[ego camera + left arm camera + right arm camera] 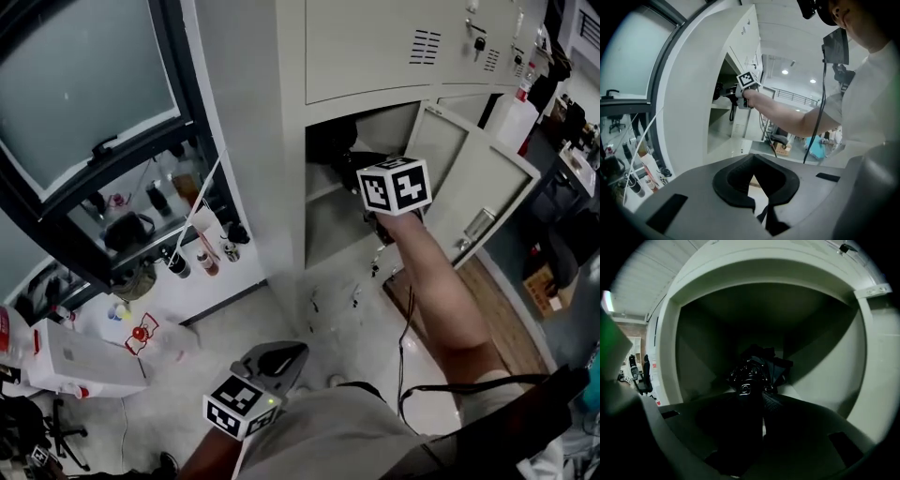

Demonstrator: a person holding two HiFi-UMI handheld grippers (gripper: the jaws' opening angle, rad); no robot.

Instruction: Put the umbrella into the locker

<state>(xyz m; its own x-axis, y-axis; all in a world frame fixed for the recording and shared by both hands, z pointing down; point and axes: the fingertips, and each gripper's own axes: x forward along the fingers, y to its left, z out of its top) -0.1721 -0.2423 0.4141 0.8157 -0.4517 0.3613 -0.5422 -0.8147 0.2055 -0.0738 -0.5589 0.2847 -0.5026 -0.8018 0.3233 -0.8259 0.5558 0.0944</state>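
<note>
The right gripper (758, 401) clamps the folded black umbrella (757, 367) by its stiff handle. Its canopy, probably light and floppy, points twelve o'clock into the locker (829, 366). The left gripper (760, 208) is closed and empty.

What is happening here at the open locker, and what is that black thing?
A person holds a gripper in each hand. The right gripper reaches into the open locker, its jaws shut on a black folded umbrella whose far end is inside the compartment. The umbrella is not yet released. The left gripper hangs low by the person's body, jaws together on nothing. The locker door stands open at the right.
</note>
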